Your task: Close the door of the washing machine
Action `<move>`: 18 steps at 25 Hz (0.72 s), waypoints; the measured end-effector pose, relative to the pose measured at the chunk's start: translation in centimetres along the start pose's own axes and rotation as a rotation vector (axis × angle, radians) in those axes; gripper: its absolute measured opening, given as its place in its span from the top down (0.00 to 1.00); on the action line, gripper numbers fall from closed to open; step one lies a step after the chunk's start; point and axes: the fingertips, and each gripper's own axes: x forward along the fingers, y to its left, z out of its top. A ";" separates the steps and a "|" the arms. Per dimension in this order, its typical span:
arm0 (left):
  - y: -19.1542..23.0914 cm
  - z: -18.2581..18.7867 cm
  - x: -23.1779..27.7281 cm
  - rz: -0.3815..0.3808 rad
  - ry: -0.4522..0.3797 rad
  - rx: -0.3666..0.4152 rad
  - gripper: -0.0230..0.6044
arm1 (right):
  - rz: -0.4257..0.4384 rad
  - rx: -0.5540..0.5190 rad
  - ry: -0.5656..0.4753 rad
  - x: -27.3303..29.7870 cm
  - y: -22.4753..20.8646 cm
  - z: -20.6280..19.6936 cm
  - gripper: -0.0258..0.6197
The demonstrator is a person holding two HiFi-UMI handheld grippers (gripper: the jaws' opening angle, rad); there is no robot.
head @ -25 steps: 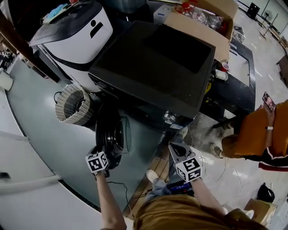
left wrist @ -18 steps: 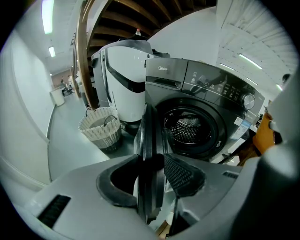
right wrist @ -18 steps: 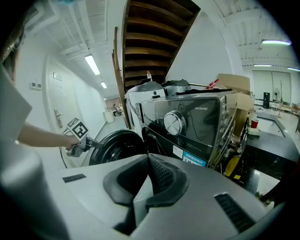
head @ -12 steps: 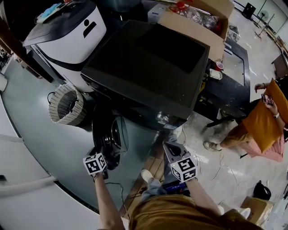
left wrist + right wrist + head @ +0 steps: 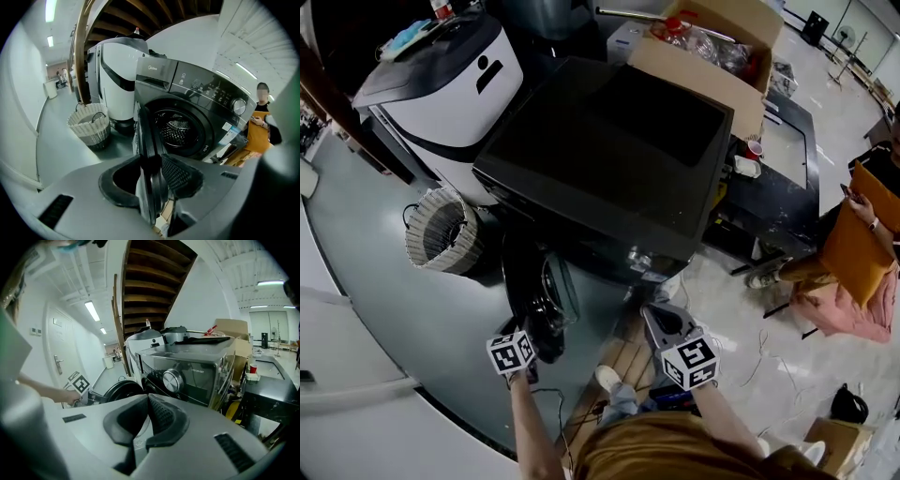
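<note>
The washing machine (image 5: pixel 609 141) stood with its round door (image 5: pixel 149 136) swung wide open, edge-on to the left gripper (image 5: pixel 151 161). That gripper's jaws were closing on the door's rim, which stood upright between them with a pad against each side. Beyond the door, the drum opening (image 5: pixel 180 131) in the machine's front lay bare. The right gripper (image 5: pixel 146 404) hung in front of the machine's right front corner, well apart from the door, jaws pressed together and holding nothing.

One woven basket (image 5: pixel 441 230) sat on the floor just left of the door, beside one white appliance (image 5: pixel 450 75). One cardboard box (image 5: pixel 712 47) stood at the machine's far right corner. A person in orange (image 5: pixel 853 244) sat on the floor's right edge. There was one door and two grippers.
</note>
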 end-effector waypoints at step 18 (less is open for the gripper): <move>-4.3 0.9 1.0 -0.070 -0.010 -0.028 0.72 | -0.037 -0.019 0.004 0.3 -1.4 -0.1 0.94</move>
